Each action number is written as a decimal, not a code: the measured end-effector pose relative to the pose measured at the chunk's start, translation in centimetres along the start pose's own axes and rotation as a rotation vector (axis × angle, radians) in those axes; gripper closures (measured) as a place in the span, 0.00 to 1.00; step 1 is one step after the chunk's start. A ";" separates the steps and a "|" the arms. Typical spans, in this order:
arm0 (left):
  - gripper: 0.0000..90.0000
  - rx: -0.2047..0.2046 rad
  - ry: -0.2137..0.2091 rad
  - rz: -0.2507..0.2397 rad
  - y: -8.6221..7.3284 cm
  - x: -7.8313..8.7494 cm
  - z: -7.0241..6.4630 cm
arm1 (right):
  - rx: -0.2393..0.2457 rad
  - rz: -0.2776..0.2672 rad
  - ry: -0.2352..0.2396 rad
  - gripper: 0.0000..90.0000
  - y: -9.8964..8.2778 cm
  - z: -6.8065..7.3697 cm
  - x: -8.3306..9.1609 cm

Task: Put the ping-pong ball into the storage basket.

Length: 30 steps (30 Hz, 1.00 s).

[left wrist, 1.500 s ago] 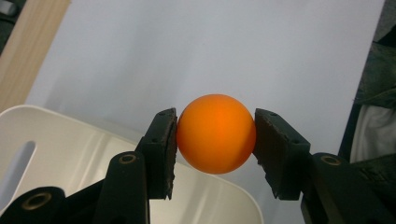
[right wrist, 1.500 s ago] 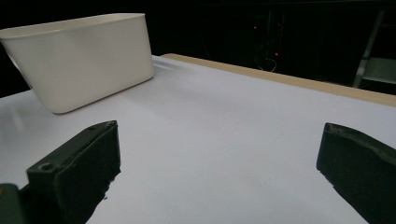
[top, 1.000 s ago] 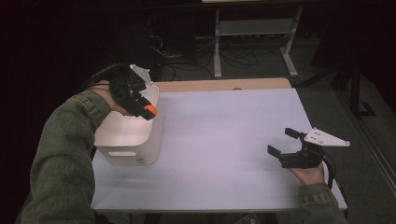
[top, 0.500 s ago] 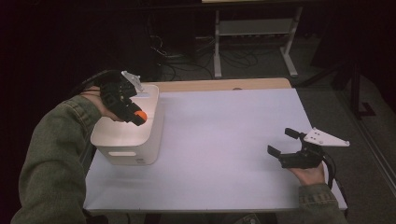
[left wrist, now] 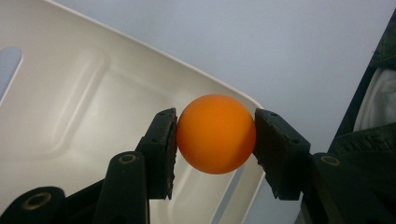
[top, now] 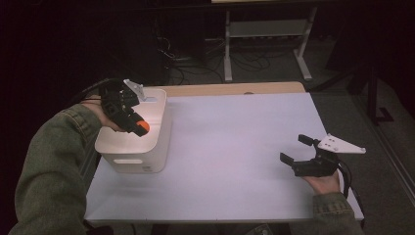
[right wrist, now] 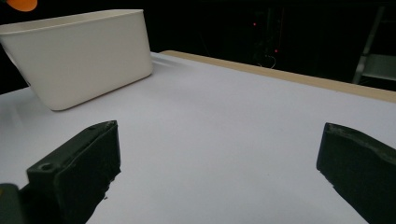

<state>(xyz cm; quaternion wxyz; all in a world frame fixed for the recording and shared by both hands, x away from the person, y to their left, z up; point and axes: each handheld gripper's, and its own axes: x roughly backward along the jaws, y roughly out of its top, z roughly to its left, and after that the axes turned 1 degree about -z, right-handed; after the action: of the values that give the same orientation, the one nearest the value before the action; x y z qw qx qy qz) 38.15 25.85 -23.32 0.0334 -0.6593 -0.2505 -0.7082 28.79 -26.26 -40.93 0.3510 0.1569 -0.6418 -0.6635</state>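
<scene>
One small orange plastic ball [left wrist: 216,134] sits pinched in my left gripper [top: 138,126], now lowered over the white plastic bin [top: 147,159]; right gripper [top: 298,152] waits spread, so release is near

High view looks down; both claw views share the bin [right wrist: 79,56].

Left claw [top: 139,128] is up at the left side, forearm in a green sleeve bent in from the bottom edge, jaws clamped snug on both sides of what it's carrying. Right claw [top: 298,152] sits low at the right, hand palm-up under it, jaws spread wide, nothing between them.
</scene>
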 end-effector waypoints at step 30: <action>0.56 0.003 -0.036 0.071 -0.7 -2.2 -0.1 | 0.003 0.012 0.000 0.00 0.0 0.0 -0.1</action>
<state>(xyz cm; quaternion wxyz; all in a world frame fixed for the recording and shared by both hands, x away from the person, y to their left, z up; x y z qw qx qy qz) 38.06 25.81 -25.66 0.0552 -0.6804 -0.2284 -0.6942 28.86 -26.21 -40.99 0.3546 0.1537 -0.6436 -0.6606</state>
